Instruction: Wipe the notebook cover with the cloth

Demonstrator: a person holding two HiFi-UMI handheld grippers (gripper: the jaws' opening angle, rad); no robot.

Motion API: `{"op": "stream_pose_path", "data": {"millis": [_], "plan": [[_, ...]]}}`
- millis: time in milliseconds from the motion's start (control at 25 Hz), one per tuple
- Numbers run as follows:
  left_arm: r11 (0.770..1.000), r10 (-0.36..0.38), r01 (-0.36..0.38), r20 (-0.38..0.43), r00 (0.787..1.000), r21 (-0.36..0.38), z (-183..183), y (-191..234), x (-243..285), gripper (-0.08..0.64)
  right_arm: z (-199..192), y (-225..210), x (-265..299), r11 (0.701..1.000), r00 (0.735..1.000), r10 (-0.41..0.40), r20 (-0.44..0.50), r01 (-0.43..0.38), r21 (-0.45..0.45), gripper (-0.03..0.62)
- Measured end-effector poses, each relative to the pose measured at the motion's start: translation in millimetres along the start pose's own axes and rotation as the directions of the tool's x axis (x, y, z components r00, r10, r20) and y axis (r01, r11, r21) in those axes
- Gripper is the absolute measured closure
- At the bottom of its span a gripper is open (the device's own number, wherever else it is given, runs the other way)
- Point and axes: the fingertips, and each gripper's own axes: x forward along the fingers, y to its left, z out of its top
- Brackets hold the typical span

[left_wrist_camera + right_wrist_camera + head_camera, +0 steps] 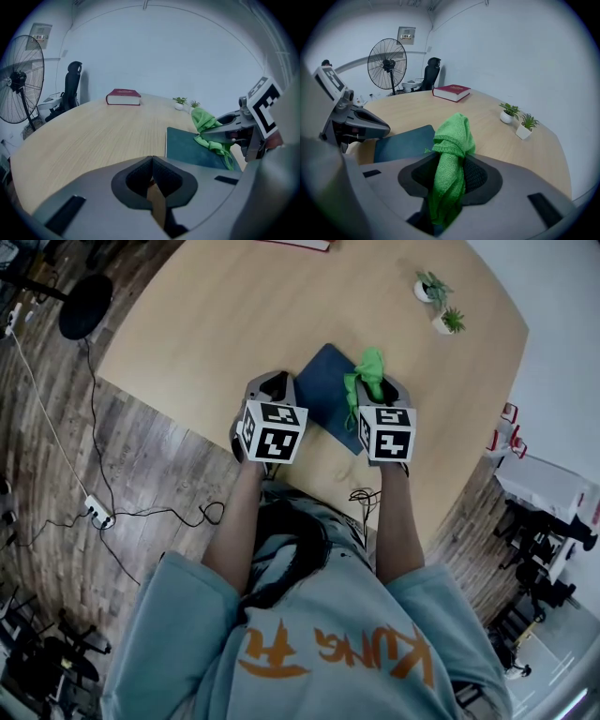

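Notebook: flat on surface, between your grippers, long axis diagonal to you.
Your right gripper: fingers pinching cloth, over notebook's right part; the nearer one.
Your left gripper: fingers pressed together, empty, beside notebook's left edge.

Worktop: pale wood, rounded edge.
Red book: lying flat, closed, at the far side of the worktop.
Potted plants: two small ones in white pots, near each other by the edge.
Fan: standing on the floor beside the worktop.
Office chair: black, behind the book.
Power strip: on the wood floor, cables trailing.
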Motion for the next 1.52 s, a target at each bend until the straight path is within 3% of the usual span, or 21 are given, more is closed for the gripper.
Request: {"op": "stream_pose_path", "data": {"millis": [720, 1080, 1280, 1520], "plan": [[0.998, -0.03, 0.027, 0.055, 0.998, 0.05, 11, -18, -18, 0.544, -61, -45, -41, 0.988, 0.993, -0.108, -0.038, 0.111, 0.109, 0.465], [0.999, -0.039, 0.038, 0.063, 0.997, 0.024, 5, -24, -22, 0.543, -79, -57, -53, 0.98, 0.987, -0.14, -0.075, 0.149, 0.134, 0.465], [0.998, -0.053, 0.051, 0.086, 0.995, 0.031, 6, -33, -30, 0.543, -50, -48, -59, 0.985, 0.992, -0.123, -0.013, 0.124, 0.12, 0.465], [1.0, -0.011, 0.013, 0.113, 0.994, -0.012, 6, -18, -43, 0.545, 14, -1, -50, 1.0, 0.996, -0.017, 0.093, 0.015, 0.027, 0.465]]}}
